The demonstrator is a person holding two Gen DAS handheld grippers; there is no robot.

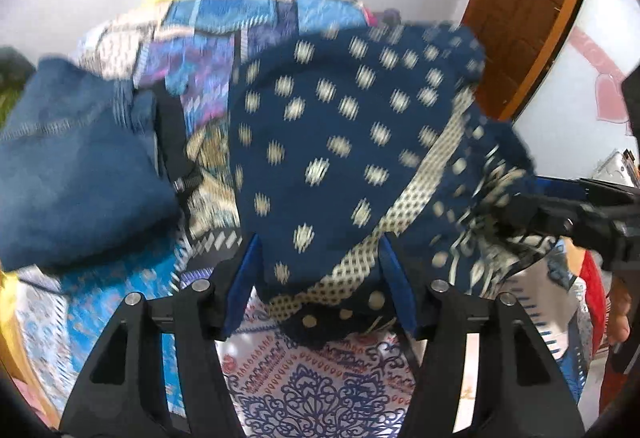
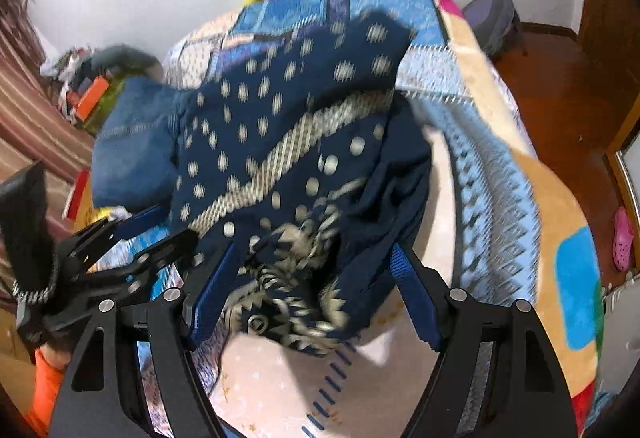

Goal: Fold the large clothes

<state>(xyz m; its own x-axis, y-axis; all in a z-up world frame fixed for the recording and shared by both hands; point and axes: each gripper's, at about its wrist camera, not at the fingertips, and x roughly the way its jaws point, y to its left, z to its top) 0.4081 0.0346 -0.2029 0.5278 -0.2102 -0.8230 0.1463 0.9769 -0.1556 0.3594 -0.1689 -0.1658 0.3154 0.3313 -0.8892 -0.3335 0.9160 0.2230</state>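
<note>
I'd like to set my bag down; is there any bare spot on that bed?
Free: the pale patch of bedspread right of the navy dotted garment, toward the bed's edge. Crowded: the middle, under that garment, and its left side, where folded blue jeans lie.

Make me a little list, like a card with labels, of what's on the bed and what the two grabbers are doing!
garment: navy cloth with cream dots, lying bunched on the bed
beside it: folded blue jeans, to its left
bed cover: patterned bedspread
left gripper: open, cloth edge between the fingers
right gripper: open, over the crumpled end of the cloth
picture: blurry
</note>
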